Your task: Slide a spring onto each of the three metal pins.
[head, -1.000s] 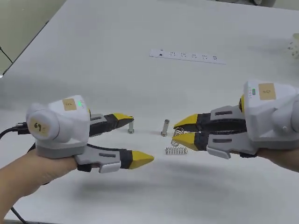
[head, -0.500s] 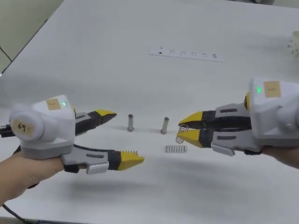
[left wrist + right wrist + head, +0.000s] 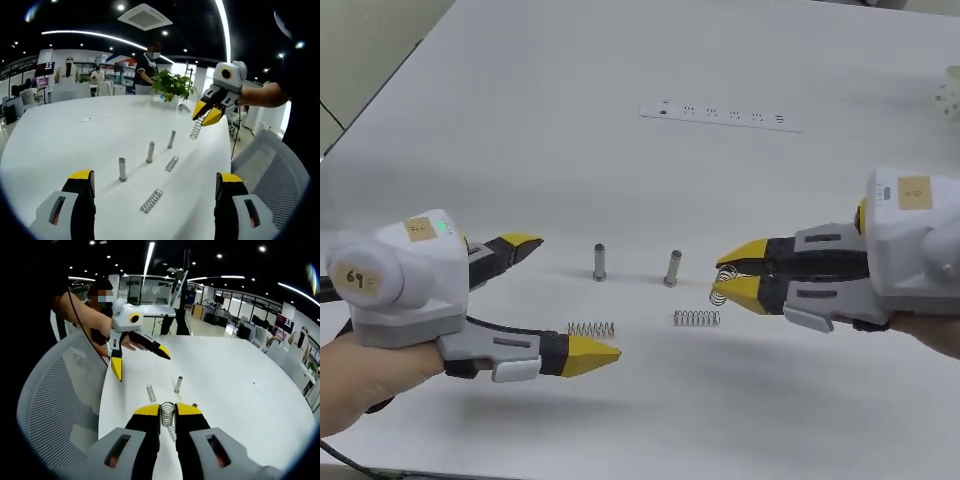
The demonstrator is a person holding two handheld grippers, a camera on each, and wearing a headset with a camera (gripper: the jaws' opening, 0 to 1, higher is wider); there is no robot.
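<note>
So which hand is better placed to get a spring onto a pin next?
Right, probably: the right tongs grip a spring close beside the nearest pin, while the left tongs are open and empty.

— Springs, counted?
— Three, tallied in my left gripper view. The first spring point(image 3: 151, 200) and the second spring point(image 3: 172, 163) lie flat on the table point(image 3: 75, 135). The third spring point(image 3: 197, 128) is nipped between the jaws of my right gripper point(image 3: 718, 278).
— Metal pins?
— Three, all upright in one row: near pin point(image 3: 122, 169), middle pin point(image 3: 150, 152), far pin point(image 3: 171, 139).
— Grippers?
— Two. The right one is already noted, and I add my left gripper point(image 3: 575, 295).
— Anything further on the surface?
— One power strip point(image 3: 720, 117). One table under the lot.
</note>
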